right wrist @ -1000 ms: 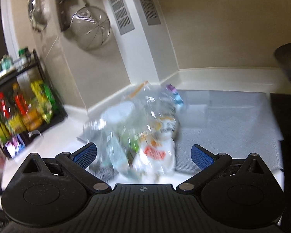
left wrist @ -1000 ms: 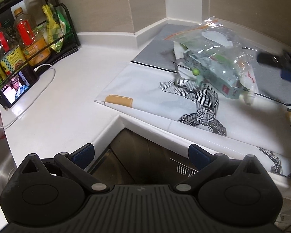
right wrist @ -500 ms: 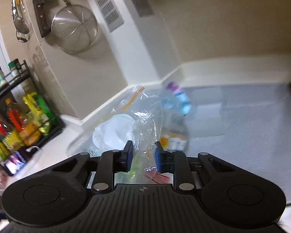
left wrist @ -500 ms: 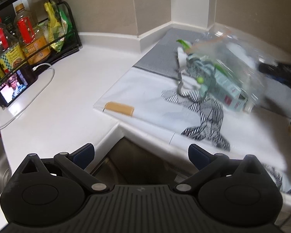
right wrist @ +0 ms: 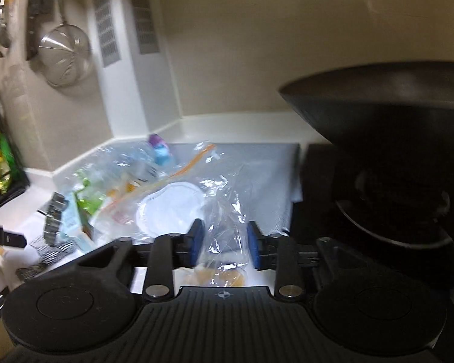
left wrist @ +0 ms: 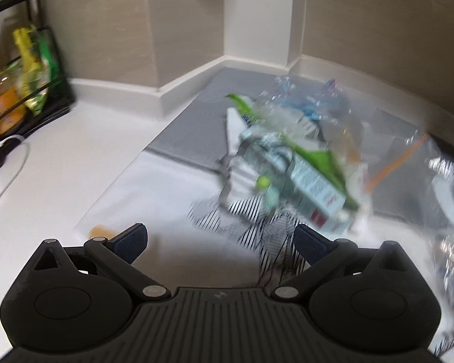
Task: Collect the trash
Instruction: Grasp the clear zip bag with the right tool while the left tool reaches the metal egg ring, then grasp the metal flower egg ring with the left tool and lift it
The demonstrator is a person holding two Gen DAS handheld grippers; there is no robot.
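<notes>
Right fingers [right wrist: 224, 246] just reopened partway, clear trash bag [right wrist: 166, 187] film loose between them, left fingers [left wrist: 219, 240] spread wide over white bench [left wrist: 60, 175], empty

The left tongs [left wrist: 219, 240] stand wide open above the tabletop [left wrist: 75, 163], facing a blurred clear trash bag [left wrist: 302, 163].

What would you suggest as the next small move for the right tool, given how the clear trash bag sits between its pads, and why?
Probably close the right tool again on the clear trash bag. Its jaws have just been opening, and the bag's thin plastic stands between the pads with visible gaps, so nothing looks pinched. The open left tool holds nothing.
</notes>
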